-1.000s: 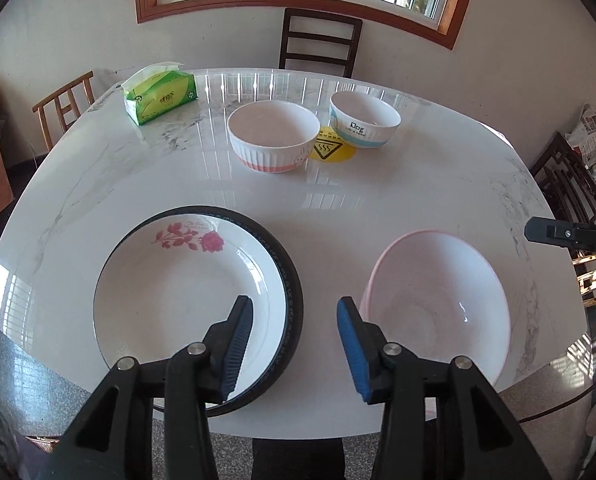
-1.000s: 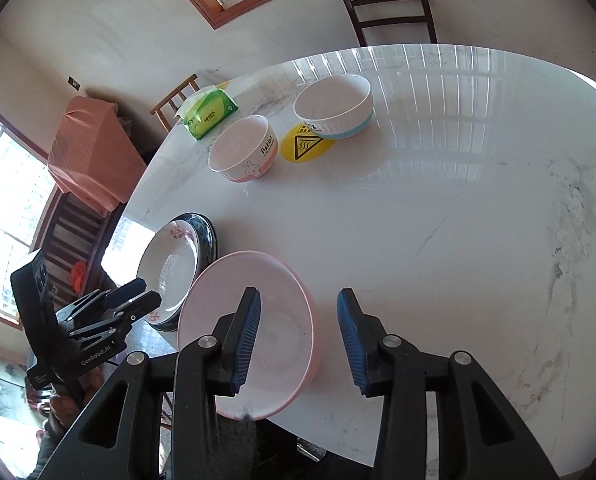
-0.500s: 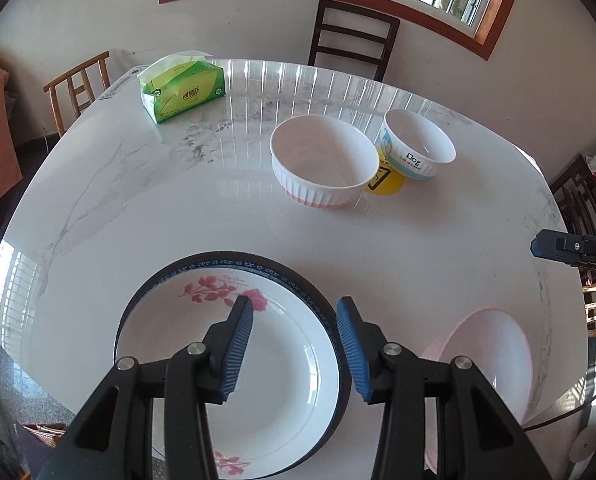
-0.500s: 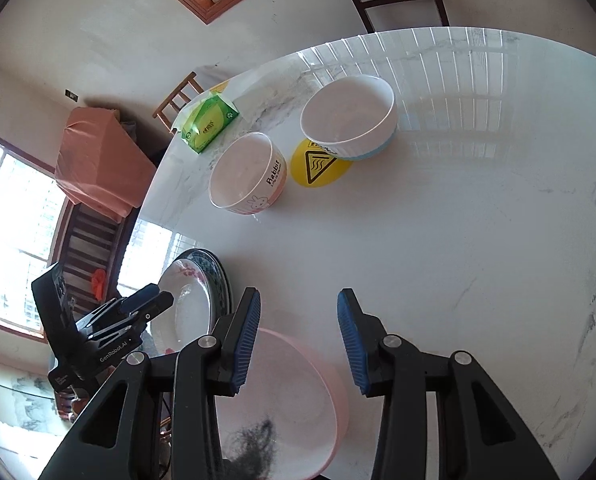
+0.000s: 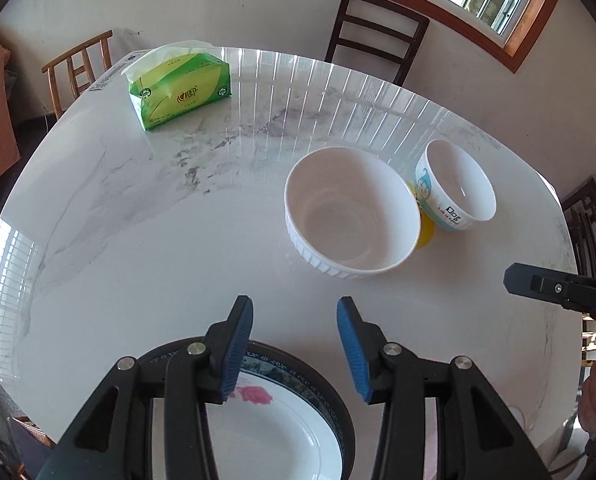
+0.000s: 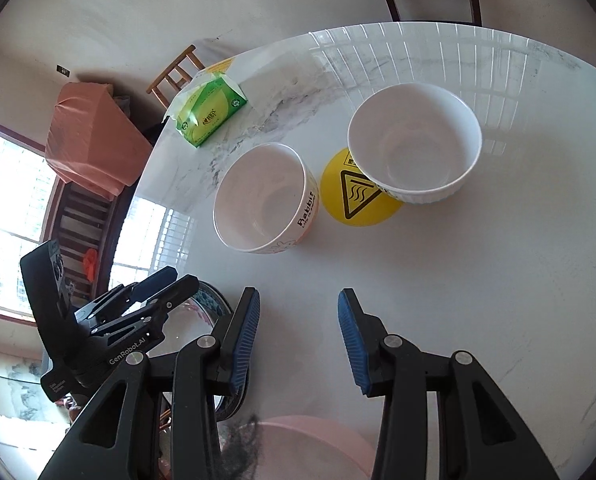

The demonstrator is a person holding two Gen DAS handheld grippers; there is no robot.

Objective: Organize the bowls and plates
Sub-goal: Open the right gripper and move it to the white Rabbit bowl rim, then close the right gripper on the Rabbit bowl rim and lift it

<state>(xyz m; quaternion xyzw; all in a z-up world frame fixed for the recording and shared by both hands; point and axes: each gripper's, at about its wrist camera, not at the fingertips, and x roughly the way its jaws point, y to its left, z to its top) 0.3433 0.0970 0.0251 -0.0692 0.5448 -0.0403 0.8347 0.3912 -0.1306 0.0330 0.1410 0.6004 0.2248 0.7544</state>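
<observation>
My left gripper [image 5: 295,344] is open and empty, over the far rim of a white flower plate [image 5: 282,432] stacked in a dark-rimmed plate [image 5: 298,364]. A ribbed white bowl [image 5: 352,212] and a smaller "Dog" bowl [image 5: 454,184] stand beyond it. My right gripper [image 6: 298,336] is open and empty above a pink plate [image 6: 318,444] at the table's near edge. In the right wrist view a "Rabbit" bowl [image 6: 266,196] and a ribbed bowl [image 6: 414,148] stand ahead, and the left gripper [image 6: 138,312] hovers over the stacked plates [image 6: 202,320].
A green tissue pack [image 5: 180,84] lies at the far left of the marble table [image 5: 138,220]. A yellow warning coaster [image 6: 358,196] lies between the bowls. Chairs [image 5: 374,28] stand round the table. The right gripper's finger [image 5: 558,288] shows at the right edge.
Both grippers have moved forward over the table toward the bowls. The plates have slid to the bottom of both views. Both grippers stay open.
</observation>
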